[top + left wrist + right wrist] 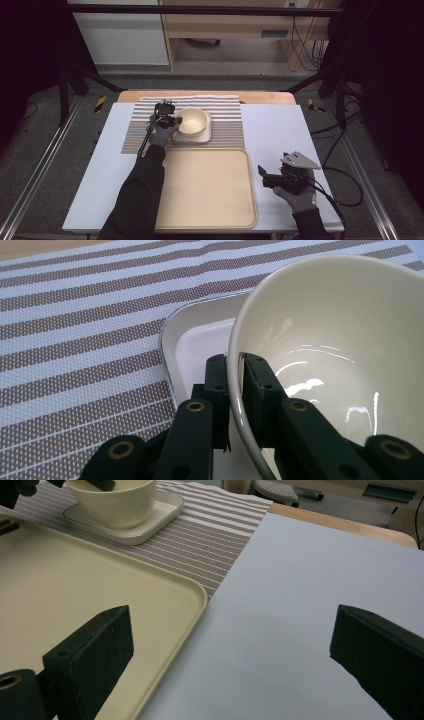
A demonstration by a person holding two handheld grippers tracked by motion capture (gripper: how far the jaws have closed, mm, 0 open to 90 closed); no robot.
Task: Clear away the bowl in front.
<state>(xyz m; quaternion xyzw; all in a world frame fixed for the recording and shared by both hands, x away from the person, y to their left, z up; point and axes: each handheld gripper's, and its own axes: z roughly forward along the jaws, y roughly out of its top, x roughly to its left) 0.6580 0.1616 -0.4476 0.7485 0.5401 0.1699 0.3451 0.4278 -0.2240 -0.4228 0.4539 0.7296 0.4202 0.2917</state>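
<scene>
From the high view, the left gripper [170, 120] has reached the bowl [193, 121], which sits on a small plate [207, 136] on the striped mat [227, 122] at the far side; the big tray [210, 220] lies near and empty. The left gripper view shows its jaws closed on the bowl [330, 340] rim, one outside, one inside. In the right gripper view the right gripper [235, 655] waits wide open, holding nothing, beside the tray [195, 597]. The grasp looks made; next comes a steady lift, probably toward the tray.
</scene>
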